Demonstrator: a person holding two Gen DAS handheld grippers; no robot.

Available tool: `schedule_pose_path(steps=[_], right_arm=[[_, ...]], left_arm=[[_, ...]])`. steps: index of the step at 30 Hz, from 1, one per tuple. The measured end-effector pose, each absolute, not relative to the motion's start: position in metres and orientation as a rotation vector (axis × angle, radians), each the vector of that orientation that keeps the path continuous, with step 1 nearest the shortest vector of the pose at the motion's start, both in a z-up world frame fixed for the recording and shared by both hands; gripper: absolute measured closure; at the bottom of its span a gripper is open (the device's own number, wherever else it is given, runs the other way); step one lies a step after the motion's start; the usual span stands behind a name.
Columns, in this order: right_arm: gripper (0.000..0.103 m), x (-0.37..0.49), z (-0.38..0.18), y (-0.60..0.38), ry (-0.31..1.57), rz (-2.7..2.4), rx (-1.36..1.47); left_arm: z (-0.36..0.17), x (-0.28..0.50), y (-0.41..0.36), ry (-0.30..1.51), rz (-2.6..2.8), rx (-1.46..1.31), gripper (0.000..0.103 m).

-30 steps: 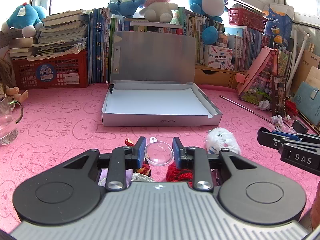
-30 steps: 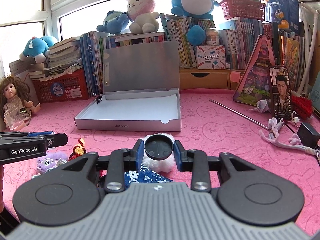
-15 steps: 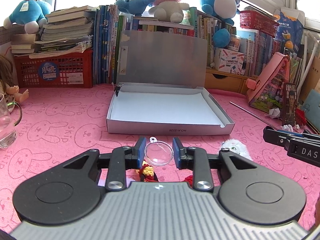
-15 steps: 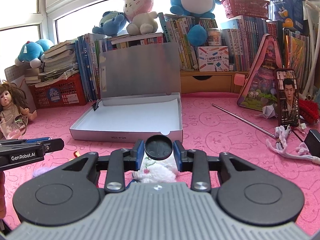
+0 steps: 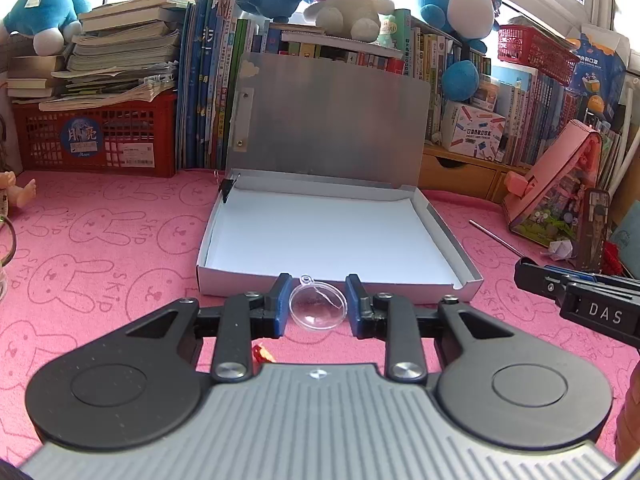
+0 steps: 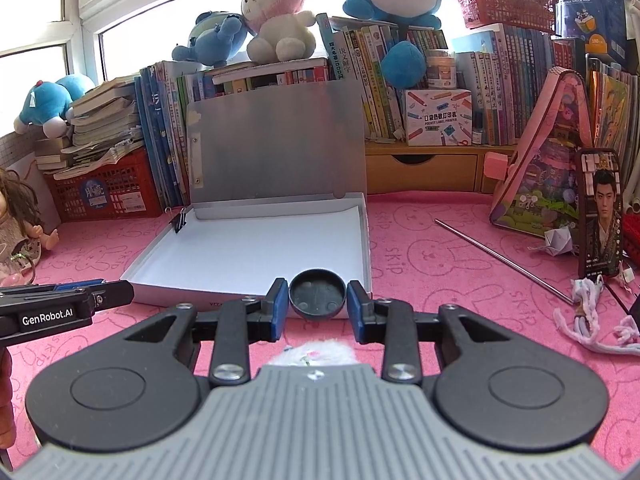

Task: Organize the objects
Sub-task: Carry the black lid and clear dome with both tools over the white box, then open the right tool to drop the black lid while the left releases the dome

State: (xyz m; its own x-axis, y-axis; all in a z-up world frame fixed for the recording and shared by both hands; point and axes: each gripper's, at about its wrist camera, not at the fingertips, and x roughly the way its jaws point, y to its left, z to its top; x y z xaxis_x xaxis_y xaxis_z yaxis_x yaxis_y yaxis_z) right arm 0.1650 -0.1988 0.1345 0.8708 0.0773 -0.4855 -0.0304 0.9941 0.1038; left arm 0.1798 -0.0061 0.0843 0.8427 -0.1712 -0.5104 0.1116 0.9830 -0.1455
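My left gripper (image 5: 317, 306) is shut on a clear plastic half-sphere (image 5: 318, 308) with a small hanging loop, just short of the front wall of the open silver box (image 5: 332, 284). My right gripper (image 6: 317, 300) is shut on a round black cap (image 6: 317, 294), its tips over the box's front right corner (image 6: 366, 280). The box floor is white and bare, its lid stands upright behind. Each gripper shows at the side of the other's view: the right one (image 5: 576, 296) and the left one (image 6: 68, 304).
A pink bunny-print cloth (image 5: 100, 240) covers the table. Books, a red crate (image 5: 96, 136) and plush toys line the back. A metal rod (image 6: 504, 258), a photo stand (image 6: 600, 216), cords (image 6: 596, 320) and a pink case (image 6: 552, 168) lie right. A white fluffy toy (image 6: 316, 354) sits under my right gripper.
Both grippers have moved forward toward the silver box, still holding their objects. The box looks larger and nearer; the small toys on the cloth have slid back under the grippers.
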Motion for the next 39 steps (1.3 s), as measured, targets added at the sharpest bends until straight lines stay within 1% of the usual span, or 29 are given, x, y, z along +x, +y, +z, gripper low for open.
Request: schedule_pose_path(steps=[8,16,20,27,32,39], right_arm=[[0.066,0.209,0.14,-0.204,0.535,0.059,0.096],[0.066,0.261,0.132,-0.206,0.626,0.057,0.071],[0.066,0.291,0.124,-0.205,0.693,0.061,0.104],[0.066,0.33,0.111,-0.208,0.754,0.049,0.17],[0.066,0.349,0.098,-0.214,0.813,0.067,0.225],[0.066,0.366,0.091,-0.219,0.835,0.07,0.272]], left_arm=[[0.09,0.223,-0.007,0.567,-0.165,-0.118,0.07],[0.078,0.27,-0.009,0.638,-0.183,-0.141,0.07],[0.065,0.301,-0.016,0.681,-0.156,-0.129,0.07],[0.056,0.344,-0.022,0.73,-0.109,-0.087,0.07],[0.047,0.371,-0.017,0.801,-0.083,-0.112,0.07],[0.04,0.392,-0.018,0.818,-0.074,-0.114,0.07]])
